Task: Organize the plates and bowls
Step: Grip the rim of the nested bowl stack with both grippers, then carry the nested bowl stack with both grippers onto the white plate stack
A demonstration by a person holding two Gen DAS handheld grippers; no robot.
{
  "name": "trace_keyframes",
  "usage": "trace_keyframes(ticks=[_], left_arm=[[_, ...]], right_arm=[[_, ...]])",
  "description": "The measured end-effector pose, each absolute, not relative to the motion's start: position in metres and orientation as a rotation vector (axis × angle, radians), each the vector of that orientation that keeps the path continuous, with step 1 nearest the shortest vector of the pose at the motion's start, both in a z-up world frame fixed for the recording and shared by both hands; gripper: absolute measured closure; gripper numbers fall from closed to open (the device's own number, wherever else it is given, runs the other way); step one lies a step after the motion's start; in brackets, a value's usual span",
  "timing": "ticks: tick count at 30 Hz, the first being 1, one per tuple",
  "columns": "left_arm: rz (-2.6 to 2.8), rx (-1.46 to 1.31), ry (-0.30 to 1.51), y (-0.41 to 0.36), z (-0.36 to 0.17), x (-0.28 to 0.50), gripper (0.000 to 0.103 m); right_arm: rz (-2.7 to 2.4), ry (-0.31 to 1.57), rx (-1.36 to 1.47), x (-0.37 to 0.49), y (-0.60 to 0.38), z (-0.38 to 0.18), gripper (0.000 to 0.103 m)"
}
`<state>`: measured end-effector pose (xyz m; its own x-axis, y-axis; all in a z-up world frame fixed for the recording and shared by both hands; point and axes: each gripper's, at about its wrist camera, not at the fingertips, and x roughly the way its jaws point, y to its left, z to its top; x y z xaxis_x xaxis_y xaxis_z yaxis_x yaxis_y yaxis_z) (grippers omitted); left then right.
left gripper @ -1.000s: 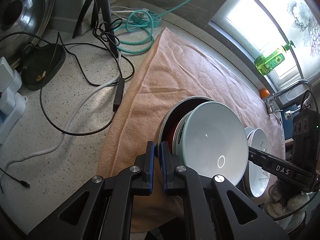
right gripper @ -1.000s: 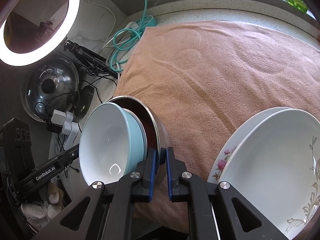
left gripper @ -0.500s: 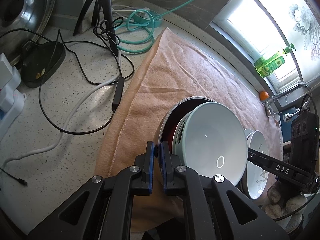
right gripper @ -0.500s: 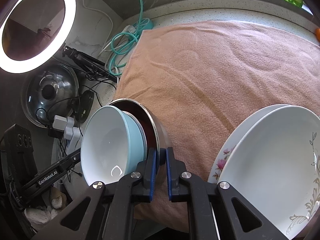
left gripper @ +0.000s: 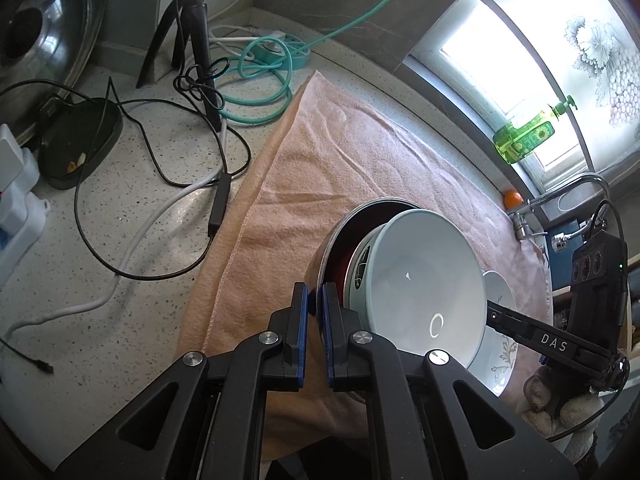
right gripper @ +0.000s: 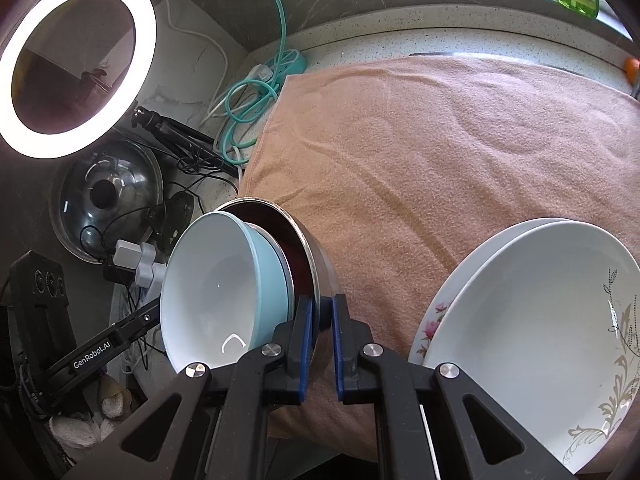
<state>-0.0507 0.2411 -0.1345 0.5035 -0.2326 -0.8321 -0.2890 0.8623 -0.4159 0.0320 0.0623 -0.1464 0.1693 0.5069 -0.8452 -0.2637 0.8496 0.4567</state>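
Observation:
A stack of nested bowls is held tilted above the pink towel (left gripper: 344, 168): a light blue bowl (left gripper: 424, 284) with a white inside sits in a steel bowl (left gripper: 360, 210) with a dark red inside. My left gripper (left gripper: 314, 294) is shut on the steel bowl's rim. My right gripper (right gripper: 320, 306) is shut on the opposite side of the same rim (right gripper: 308, 240); the blue bowl (right gripper: 212, 280) shows to its left. Two stacked white plates (right gripper: 536, 320) with floral prints lie on the towel (right gripper: 440, 140) at the right; they also show in the left wrist view (left gripper: 500, 340).
Black and white cables (left gripper: 160, 184), a teal cable coil (left gripper: 256, 92) and a tripod (left gripper: 192, 20) lie on the speckled counter left of the towel. A lit ring light (right gripper: 76, 64) and a glass pot lid (right gripper: 108, 196) stand at the left. A green soap bottle (left gripper: 524, 136) stands on the window sill.
Both grippers have lifted the bowl stack slightly higher and a little toward the back of the towel. The grips are unchanged. The plates have not moved.

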Motion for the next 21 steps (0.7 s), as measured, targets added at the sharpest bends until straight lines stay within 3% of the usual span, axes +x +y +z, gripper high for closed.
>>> trace_keyframes(ticks=[21], left_arm=[[-0.078, -0.486, 0.976, 0.196, -0.088, -0.021, 0.097]], right_arm=[[0.5, 1.216, 0.329, 0.036, 0.005, -0.103, 0.094]])
